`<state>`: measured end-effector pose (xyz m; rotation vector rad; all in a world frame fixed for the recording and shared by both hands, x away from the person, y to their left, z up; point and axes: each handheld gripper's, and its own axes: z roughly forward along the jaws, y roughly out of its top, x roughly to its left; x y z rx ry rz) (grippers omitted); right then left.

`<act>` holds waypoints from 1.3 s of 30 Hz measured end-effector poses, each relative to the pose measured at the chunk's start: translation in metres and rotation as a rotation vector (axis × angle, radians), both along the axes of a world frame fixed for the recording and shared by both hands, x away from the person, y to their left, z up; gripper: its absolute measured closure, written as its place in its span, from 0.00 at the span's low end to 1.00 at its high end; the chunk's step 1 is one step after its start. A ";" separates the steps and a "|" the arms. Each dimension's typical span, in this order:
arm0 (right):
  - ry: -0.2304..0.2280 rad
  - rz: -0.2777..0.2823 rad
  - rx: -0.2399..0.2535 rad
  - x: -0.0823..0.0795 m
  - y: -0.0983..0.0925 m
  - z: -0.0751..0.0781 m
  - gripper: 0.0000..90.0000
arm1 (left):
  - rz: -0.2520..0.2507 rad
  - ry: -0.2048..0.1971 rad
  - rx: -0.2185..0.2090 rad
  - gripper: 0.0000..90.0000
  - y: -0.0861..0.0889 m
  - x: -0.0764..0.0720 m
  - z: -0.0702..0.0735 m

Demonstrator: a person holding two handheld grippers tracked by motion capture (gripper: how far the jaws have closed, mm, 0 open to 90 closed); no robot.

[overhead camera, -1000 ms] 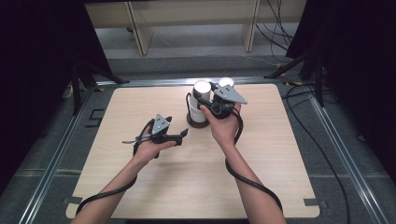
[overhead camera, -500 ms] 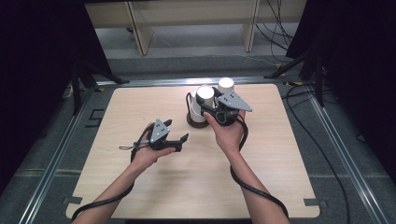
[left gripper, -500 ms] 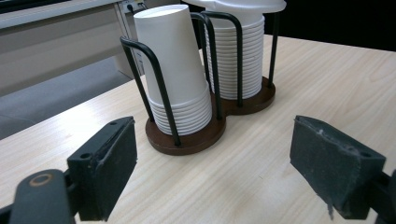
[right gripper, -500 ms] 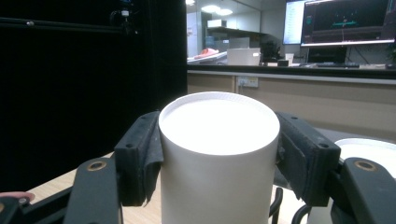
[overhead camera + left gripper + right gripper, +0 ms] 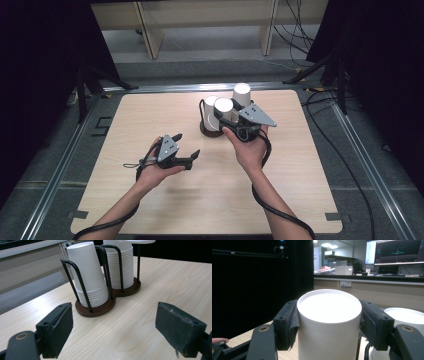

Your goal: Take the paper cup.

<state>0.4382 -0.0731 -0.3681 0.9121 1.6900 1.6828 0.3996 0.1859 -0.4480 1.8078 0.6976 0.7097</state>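
In the high view, the wooden table filled the middle of the frame, and a black wire cup holder on a dark round base stood just above centre. The right gripper sat right of centre, closed around the top paper cup of one stack. The left gripper lay at lower left, well apart from the holder, jaws spread.

In the left gripper view, both black jaws rose wide apart from the bottom corners with nothing between them. The holder stood in the upper middle, its nearer stack of white cups upside down between the wire loops.

In the right gripper view, the held cup occupied the centre, upturned base toward the camera, a pad pressed against each side. A second stack's top showed at the lower right edge.

Judged from this, the risk was in lifting: nested cups could cling and several rise together, or the light holder could tip with the left gripper too far off to steady it. Squeezing hard could also crush the thin wall.
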 end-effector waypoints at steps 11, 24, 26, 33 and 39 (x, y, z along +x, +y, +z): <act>0.017 0.018 0.016 -0.012 -0.011 -0.013 0.40 | 0.011 -0.012 0.023 0.16 0.011 -0.014 -0.006; 0.048 0.020 0.015 -0.027 -0.018 -0.026 0.39 | 0.015 -0.016 0.013 0.16 0.023 -0.027 -0.010; 0.038 0.031 0.021 -0.027 -0.018 -0.028 0.39 | 0.015 -0.014 0.011 0.16 0.025 -0.029 -0.010; 0.055 0.051 0.020 -0.036 -0.016 -0.036 0.39 | -0.003 -0.018 -0.012 0.16 0.030 -0.040 -0.012; 0.064 0.056 0.024 -0.043 -0.016 -0.042 0.39 | -0.036 -0.032 -0.032 0.16 0.032 -0.050 -0.019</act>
